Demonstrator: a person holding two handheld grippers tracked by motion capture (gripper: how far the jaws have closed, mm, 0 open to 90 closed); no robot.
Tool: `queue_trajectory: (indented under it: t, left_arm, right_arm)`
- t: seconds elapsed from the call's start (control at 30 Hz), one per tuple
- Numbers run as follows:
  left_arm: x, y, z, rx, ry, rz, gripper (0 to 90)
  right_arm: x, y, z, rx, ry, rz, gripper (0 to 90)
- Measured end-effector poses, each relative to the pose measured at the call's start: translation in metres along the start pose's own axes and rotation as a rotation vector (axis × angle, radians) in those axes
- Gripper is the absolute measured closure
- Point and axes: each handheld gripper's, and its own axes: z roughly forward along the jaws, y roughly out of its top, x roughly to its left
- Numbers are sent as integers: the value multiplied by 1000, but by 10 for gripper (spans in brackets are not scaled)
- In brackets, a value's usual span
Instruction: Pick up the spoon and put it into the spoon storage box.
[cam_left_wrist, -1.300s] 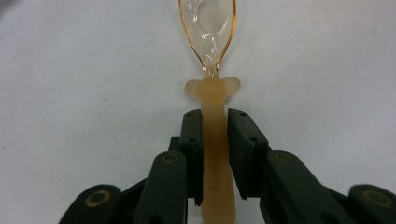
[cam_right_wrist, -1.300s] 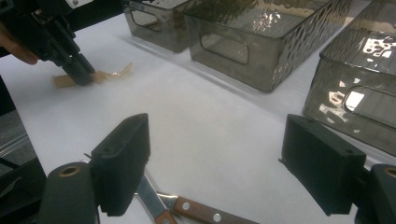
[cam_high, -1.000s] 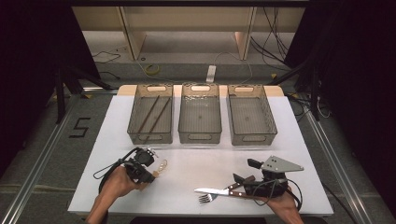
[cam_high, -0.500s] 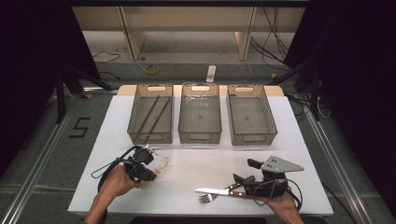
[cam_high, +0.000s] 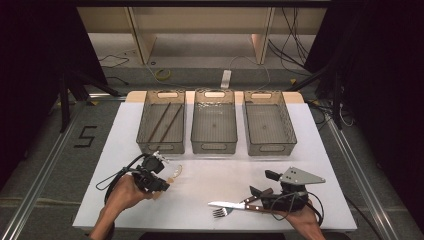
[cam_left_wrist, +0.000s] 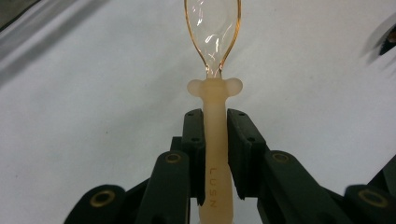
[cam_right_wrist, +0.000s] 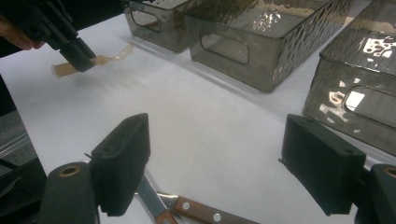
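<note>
Left gripper (cam_left_wrist: 215, 154): jaws closed narrowly on the cream handle of a spoon (cam_left_wrist: 214, 70), whose clear, amber-rimmed bowl projects forward above the white table (cam_left_wrist: 93, 93). Embossed letters run along the handle between the jaws, a detail seen in the left gripper view. In the high view this gripper (cam_high: 159, 176) sits at the near left of the table, held by the person's left hand (cam_high: 125, 191) with the forearm entering from the near edge, the spoon (cam_high: 175, 171) pointing right and slightly far.

Right gripper (cam_right_wrist: 224, 163): jaws spread wide, gripping nothing. Just beneath them lie a wooden-handled knife (cam_right_wrist: 205, 212) and a second utensil's metal shaft. The high view identifies these as a knife (cam_high: 235, 205) and a fork (cam_high: 220, 213) at the near right, with the right gripper (cam_high: 260, 192) directly above their handles and the right hand (cam_high: 305, 220) behind it.

Far from both grippers, three smoky transparent bins stand in a row: the left bin (cam_high: 162, 145) holds two dark sticks (cam_high: 165, 121); the middle bin (cam_high: 214, 146) and right bin (cam_high: 270, 147) are shown with bare floors.
</note>
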Motion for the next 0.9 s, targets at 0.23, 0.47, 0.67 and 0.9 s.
queue_trajectory:
  t: [0.23, 0.47, 0.67, 0.9]
  left_arm:
    - [-3, 5, -3, -27, -28, 8, 772]
    - [-6, 17, -7, -66, -31, 24, 772]
    - [-8, 33, -12, -98, -44, 40, 772]
    - [-10, 49, -16, -139, -31, 58, 772]
  right_arm:
    - [0, 0, 0, -1, 1, 1, 244]
    - [0, 0, 0, 0, 3, 2, 244]
    - [0, 0, 1, 1, 3, 3, 244]
    - [-1, -1, 1, 2, 2, 8, 244]
